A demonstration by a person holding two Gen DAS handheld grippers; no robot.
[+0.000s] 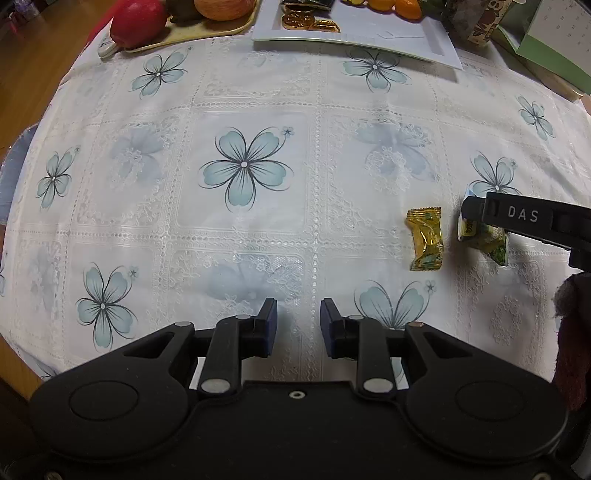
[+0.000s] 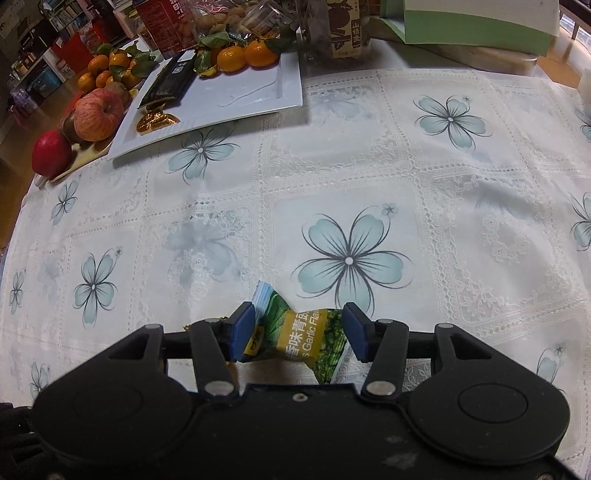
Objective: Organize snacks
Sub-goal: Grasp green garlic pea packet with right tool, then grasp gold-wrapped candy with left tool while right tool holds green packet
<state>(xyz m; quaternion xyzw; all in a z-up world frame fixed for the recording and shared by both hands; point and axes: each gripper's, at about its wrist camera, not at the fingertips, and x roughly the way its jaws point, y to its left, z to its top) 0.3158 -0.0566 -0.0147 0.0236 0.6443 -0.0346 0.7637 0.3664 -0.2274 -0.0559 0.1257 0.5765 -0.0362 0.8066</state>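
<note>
A green snack packet (image 2: 295,338) with a yellow "Garlic Flavor" label lies on the flowered tablecloth. My right gripper (image 2: 298,326) points down over it, open, with one blue pad on each side of the packet, close to its ends. In the left wrist view the same packet (image 1: 487,243) shows under the right gripper's black finger (image 1: 517,218). A gold-wrapped candy (image 1: 425,240) lies just left of it. My left gripper (image 1: 298,321) hangs over bare cloth, open by a narrow gap with nothing between its pads.
A white rectangular plate (image 2: 236,92) at the back holds gold coins (image 2: 155,120), a black packet (image 2: 170,81) and tangerines (image 2: 243,55). Left of it is a tray with apples (image 2: 98,114). Green boxes (image 2: 461,26) and jars stand at the back right.
</note>
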